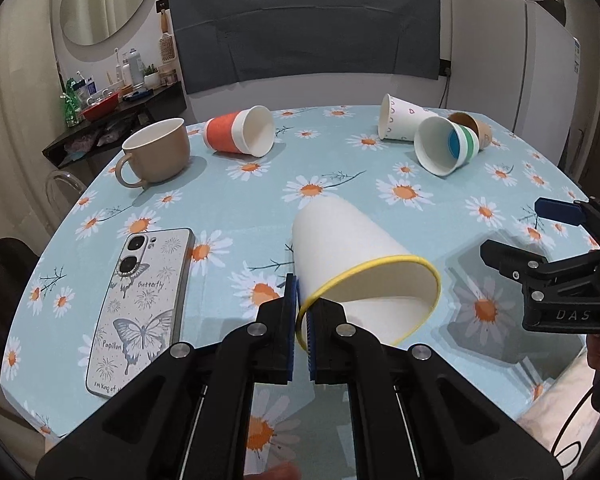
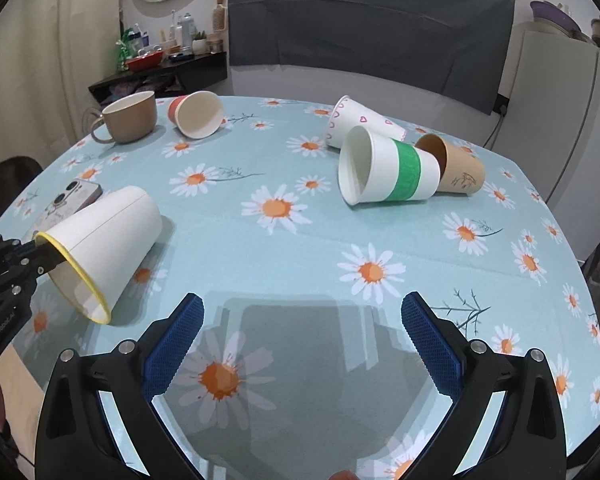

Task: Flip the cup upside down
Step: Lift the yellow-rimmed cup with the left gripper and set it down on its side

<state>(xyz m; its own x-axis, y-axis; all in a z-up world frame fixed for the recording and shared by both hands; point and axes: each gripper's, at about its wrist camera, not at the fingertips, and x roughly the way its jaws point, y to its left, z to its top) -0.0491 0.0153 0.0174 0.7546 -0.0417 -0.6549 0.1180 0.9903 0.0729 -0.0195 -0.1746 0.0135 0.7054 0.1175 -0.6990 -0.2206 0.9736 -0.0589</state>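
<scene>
The left gripper (image 1: pixel 302 326) pinches the yellow rim of the white paper cup (image 1: pixel 356 258), which tilts over the daisy tablecloth (image 1: pixel 260 200). The right gripper (image 2: pixel 302 346) is wide open, holding nothing, just beside the cup.

In the left wrist view the brown paper cup (image 1: pixel 474 126) at upper right is mostly hidden behind the green-striped cup (image 1: pixel 448 145). The phone (image 1: pixel 140 312) has small lettering, partly unreadable. In the right wrist view the white cup (image 2: pixel 104 240) covers most of the phone (image 2: pixel 74 196). Small items on the dark shelf (image 2: pixel 160 68) at upper left are too tiny to identify.
</scene>
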